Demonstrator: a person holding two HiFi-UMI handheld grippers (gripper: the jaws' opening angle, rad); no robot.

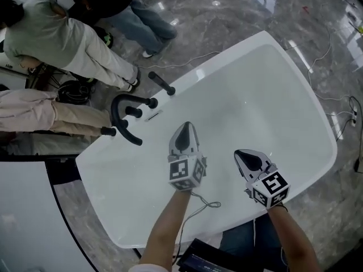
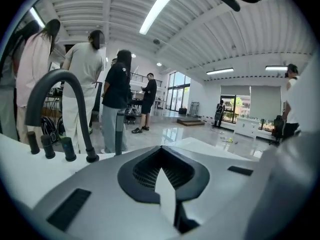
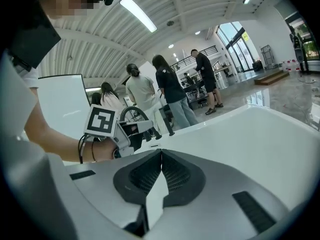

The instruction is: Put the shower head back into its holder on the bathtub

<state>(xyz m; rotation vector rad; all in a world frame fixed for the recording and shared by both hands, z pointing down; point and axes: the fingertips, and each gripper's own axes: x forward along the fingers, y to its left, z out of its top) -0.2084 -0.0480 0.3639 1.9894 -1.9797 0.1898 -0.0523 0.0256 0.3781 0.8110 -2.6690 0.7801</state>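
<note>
The black shower head is a slim stick that stands tilted on the rim of the white bathtub, beside the arched black spout; the left gripper view shows this shower head upright past the spout. My left gripper hovers over the tub, right of the fittings and apart from them, shut and empty. My right gripper is further right over the basin, also shut with nothing in it. The left gripper's marker cube appears in the right gripper view.
Two black knobs flank the spout. Several people stand or bend close behind the tub's fitting side. Cables lie on the marble floor at the right. A dark device sits by my legs.
</note>
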